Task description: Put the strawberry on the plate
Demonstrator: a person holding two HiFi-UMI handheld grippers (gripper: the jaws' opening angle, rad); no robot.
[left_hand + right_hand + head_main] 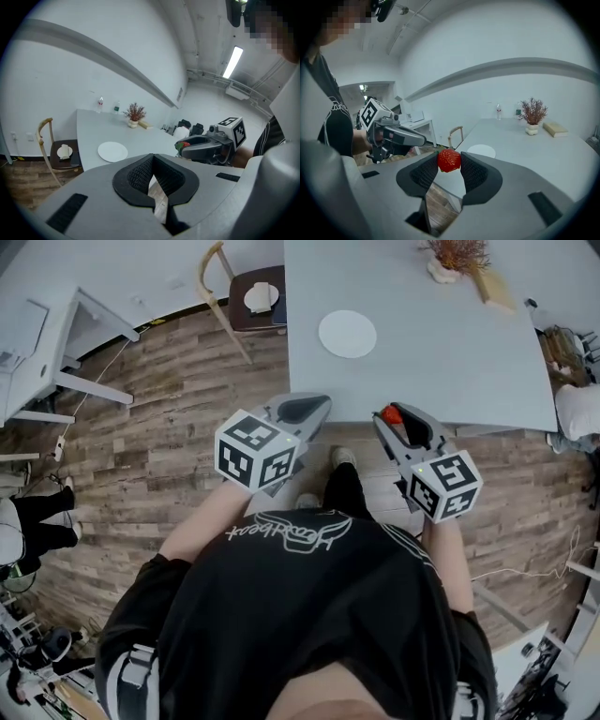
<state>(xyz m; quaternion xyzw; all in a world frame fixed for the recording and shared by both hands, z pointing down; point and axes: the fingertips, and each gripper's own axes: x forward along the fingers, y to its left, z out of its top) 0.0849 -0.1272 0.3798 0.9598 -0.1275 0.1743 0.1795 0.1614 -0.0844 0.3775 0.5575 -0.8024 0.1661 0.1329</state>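
Our right gripper [449, 157] clamps the small red strawberry [449, 161]; we cannot tell which way it points. Our left gripper [153, 156] is closed on nothing. The round white plate [347, 334] lies on the grey table [450, 362].

The head camera sits above the person and looks steeply down; the table [450, 343] lies fairly far off from 12 to 2 o'clock, with the plate [347, 334] near 12 o'clock. The left gripper [314, 404] carries a camera looking along its own jaws, which are close up, and out across the table; the right gripper [389, 415] shows there at 3 o'clock. The right gripper view faces likewise, with the left gripper at 9 o'clock; all three views share the table, the plate and the plant [457, 254].
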